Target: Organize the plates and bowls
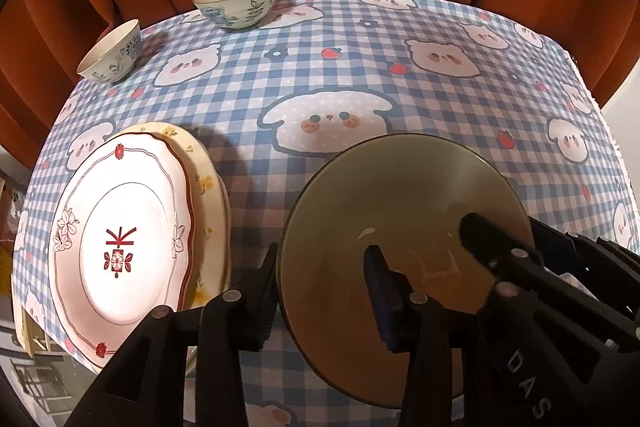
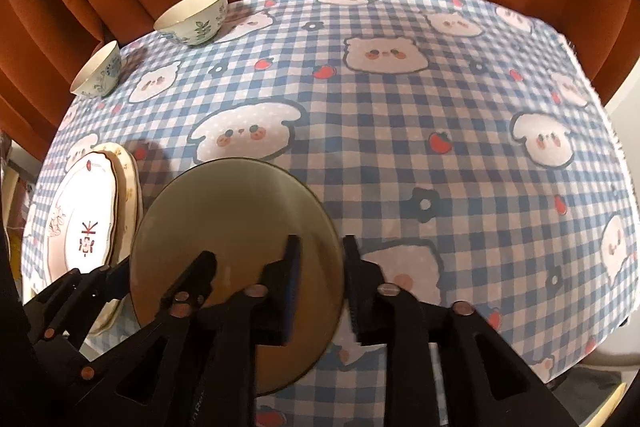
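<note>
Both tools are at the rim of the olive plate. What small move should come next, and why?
Probably raise both tools straight up, off the olive plate. It seems to lie flat on the tablecloth, and the left tool and right tool straddle its rim without pressing it, so it looks released.

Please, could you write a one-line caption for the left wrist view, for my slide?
Both claws, left and right, straddle the olive plate's rim beside stacked floral plates on a checked tablecloth.

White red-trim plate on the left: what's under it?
The white red-trim plate sits on a cream plate with yellow flowers, whose rim shows only along the right side. The rest is covered, so further plates underneath can't be ruled out. Below is the checked tablecloth.
</note>
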